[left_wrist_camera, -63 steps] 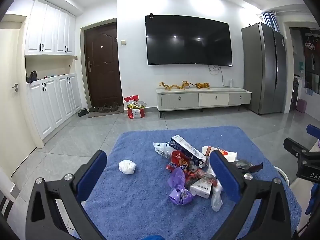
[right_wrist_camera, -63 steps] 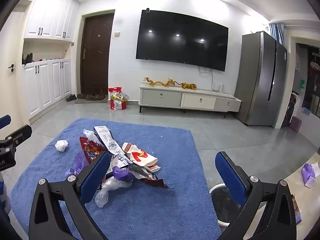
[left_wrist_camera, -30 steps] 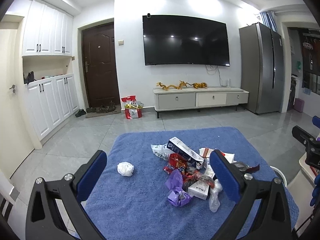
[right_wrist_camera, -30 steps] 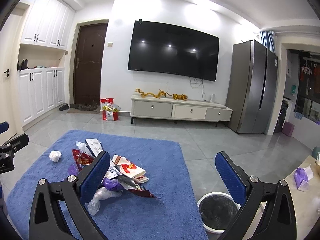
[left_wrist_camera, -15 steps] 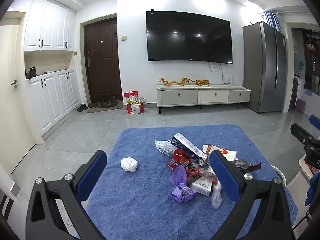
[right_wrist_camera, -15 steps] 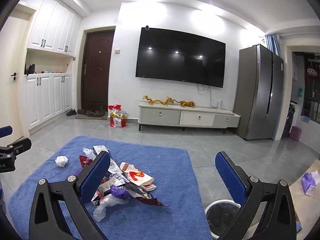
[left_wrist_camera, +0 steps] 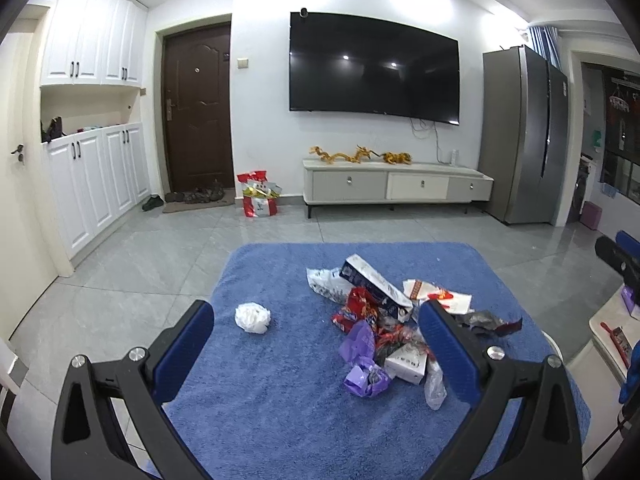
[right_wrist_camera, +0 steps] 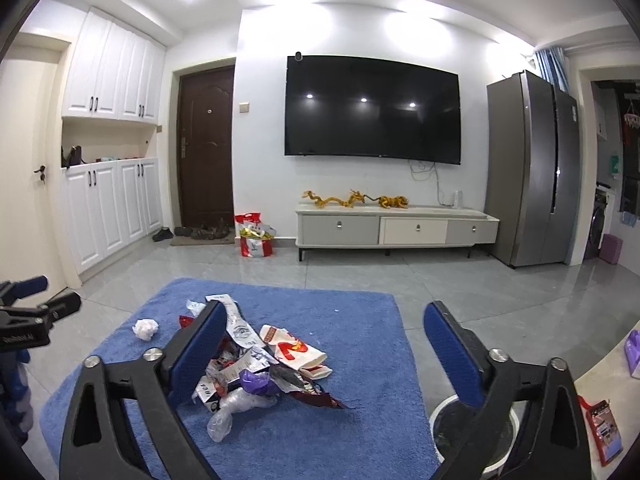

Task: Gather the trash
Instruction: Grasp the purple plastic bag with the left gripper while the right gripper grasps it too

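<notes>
Deep blue rug (left_wrist_camera: 280, 400) on pale grey floor tiles (left_wrist_camera: 140, 264). White crumpled paper ball (left_wrist_camera: 252, 318). Mixed trash pile (left_wrist_camera: 384, 328): purple plastic bag (left_wrist_camera: 362, 364), red snack wrapper (left_wrist_camera: 356, 308), dark blue and white carton (left_wrist_camera: 374, 284), white pouch with red and yellow print (right_wrist_camera: 294, 348), clear crinkled plastic (right_wrist_camera: 232, 410). White-rimmed bin (right_wrist_camera: 472, 436), black inside. Blue pads on black frames, both left gripper (left_wrist_camera: 316, 354) and right gripper (right_wrist_camera: 322, 354). Black television (left_wrist_camera: 374, 74) on white wall, dark brown door (left_wrist_camera: 198, 114), white cabinets (left_wrist_camera: 94, 136), steel-grey refrigerator (left_wrist_camera: 526, 136), golden figures (left_wrist_camera: 358, 155) on a grey and cream TV stand (left_wrist_camera: 396, 186), red and white bag (left_wrist_camera: 258, 198).
</notes>
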`<state>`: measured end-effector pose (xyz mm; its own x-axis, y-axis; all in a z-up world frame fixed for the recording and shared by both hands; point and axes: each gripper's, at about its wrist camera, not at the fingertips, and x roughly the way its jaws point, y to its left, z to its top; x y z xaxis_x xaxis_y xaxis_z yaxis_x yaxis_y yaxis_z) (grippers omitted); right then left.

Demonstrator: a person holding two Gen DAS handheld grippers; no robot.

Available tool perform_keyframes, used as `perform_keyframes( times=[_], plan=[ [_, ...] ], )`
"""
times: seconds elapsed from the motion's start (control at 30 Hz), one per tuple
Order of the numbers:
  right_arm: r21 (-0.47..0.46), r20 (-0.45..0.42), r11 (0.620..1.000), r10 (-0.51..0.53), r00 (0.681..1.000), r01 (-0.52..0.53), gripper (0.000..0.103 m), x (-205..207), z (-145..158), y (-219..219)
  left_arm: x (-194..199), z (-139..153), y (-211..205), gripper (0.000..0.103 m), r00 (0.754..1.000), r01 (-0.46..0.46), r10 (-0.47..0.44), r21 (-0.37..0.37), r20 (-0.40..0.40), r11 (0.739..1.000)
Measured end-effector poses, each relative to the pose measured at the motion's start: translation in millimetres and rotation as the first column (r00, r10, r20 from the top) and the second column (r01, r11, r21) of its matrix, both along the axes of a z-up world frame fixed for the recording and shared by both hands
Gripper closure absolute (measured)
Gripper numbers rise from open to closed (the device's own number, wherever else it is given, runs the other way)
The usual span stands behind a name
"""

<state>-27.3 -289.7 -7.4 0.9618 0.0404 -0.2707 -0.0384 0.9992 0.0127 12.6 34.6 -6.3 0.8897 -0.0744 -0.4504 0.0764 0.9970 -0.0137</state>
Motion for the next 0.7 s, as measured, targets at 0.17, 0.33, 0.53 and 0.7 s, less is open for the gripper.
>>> perform_keyframes(
  times=[0.17,0.33,0.53,0.7],
  plan=[
    [0.029,-0.098,0.997,0.078,0.992,-0.075,0.027,18.0,-20.2,2.5,15.0,-27.4,-4.6,0.001,0.994,0.061,-0.064,-0.035,-0.092,0.998],
    [0.081,-0.182,0.977,0.211,0.960,-0.199,0.040,41.3,-49.4,15.2,32.8,-54.0,-14.4,0.008,0.977,0.109,-0.118,-0.061,-0.178,0.992],
    [0.189,-0.299,0.930,0.360,0.884,-0.315,0.052,81.8,-93.3,36.6,57.1,-85.8,-15.5,0.018,0.944,0.140,-0.168,-0.117,-0.285,0.983],
    [0.168,-0.363,0.929,0.369,0.856,-0.330,0.057,111.7,-119.7,58.3,74.6,-105.3,-19.5,0.028,0.922,0.163,-0.199,-0.134,-0.331,0.977]
  ],
)
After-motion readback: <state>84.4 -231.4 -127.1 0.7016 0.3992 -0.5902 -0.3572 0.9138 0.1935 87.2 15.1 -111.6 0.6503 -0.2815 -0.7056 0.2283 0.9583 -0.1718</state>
